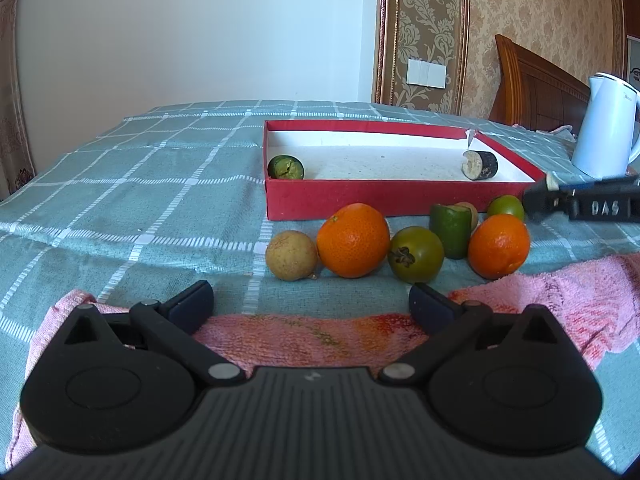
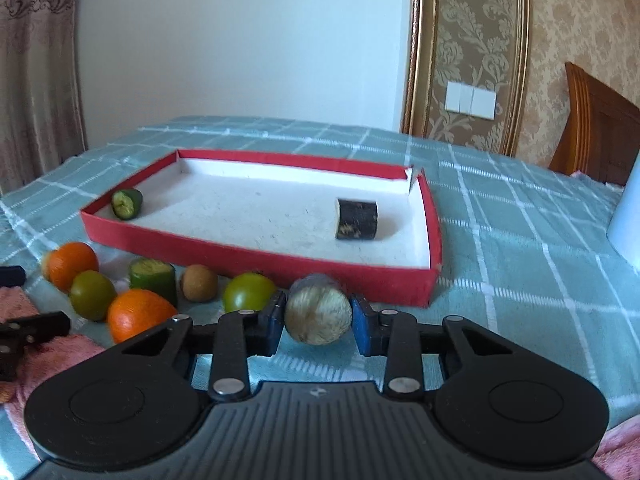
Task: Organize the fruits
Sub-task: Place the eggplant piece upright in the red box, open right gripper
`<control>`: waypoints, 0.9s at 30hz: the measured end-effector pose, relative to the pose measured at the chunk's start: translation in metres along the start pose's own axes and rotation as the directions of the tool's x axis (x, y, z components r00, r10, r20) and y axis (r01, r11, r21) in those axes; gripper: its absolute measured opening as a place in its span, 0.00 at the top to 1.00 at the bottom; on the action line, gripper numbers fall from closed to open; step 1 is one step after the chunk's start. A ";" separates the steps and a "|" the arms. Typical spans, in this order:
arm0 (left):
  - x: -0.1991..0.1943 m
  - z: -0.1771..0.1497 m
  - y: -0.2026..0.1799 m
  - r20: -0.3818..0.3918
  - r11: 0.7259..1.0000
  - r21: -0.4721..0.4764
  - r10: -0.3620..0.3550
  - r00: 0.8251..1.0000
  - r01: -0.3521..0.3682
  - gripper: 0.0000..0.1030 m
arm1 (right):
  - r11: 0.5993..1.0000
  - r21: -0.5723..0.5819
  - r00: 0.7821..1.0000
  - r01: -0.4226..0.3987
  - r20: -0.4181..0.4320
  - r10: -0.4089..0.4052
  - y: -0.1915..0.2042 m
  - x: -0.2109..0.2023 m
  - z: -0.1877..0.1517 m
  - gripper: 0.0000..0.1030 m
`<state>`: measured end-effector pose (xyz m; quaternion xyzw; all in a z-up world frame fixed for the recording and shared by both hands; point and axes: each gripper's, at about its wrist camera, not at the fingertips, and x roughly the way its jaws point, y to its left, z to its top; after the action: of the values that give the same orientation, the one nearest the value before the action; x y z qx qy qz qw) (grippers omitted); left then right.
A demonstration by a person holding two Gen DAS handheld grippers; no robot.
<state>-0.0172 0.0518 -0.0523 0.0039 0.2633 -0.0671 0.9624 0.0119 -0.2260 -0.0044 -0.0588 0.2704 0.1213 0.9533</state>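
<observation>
My right gripper is closed on a short cut piece with a dark rind, its pale cut face turned toward my camera; both pads touch its sides. Its long axis runs away from me, toward the red box.

The box lies straight ahead of the held piece, its near wall just beyond. Inside: a dark-skinned cut piece toward the right, a green cut piece in the near-left corner. The floor between them is bare. My judgement is that the coming move is a lift over the near wall, then forward; whether the piece is off the blanket now, I cannot tell.

My left gripper is spread wide and holds nothing, low over a pink towel. Loose fruit sits ahead of it, in front of the box: a tan round fruit, two oranges, two green persimmons, a green cut chunk. The left is nearer the tan fruit and first orange. A white kettle stands far right.
</observation>
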 end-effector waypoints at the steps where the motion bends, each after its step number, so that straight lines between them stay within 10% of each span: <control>1: 0.000 0.000 0.000 0.000 1.000 0.000 0.000 1.000 0.000 0.00 | 1.000 -0.007 1.000 -0.002 0.012 0.002 0.002 -0.002 0.004 0.67; 27: 0.000 0.000 0.000 0.001 1.000 -0.001 -0.001 1.000 0.001 0.00 | 0.986 -0.161 0.994 0.045 -0.094 -0.061 0.038 0.118 0.071 0.67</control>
<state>-0.0171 0.0519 -0.0519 0.0032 0.2626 -0.0676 0.9625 0.1344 -0.1532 -0.0083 -0.1474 0.3050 0.1141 0.9339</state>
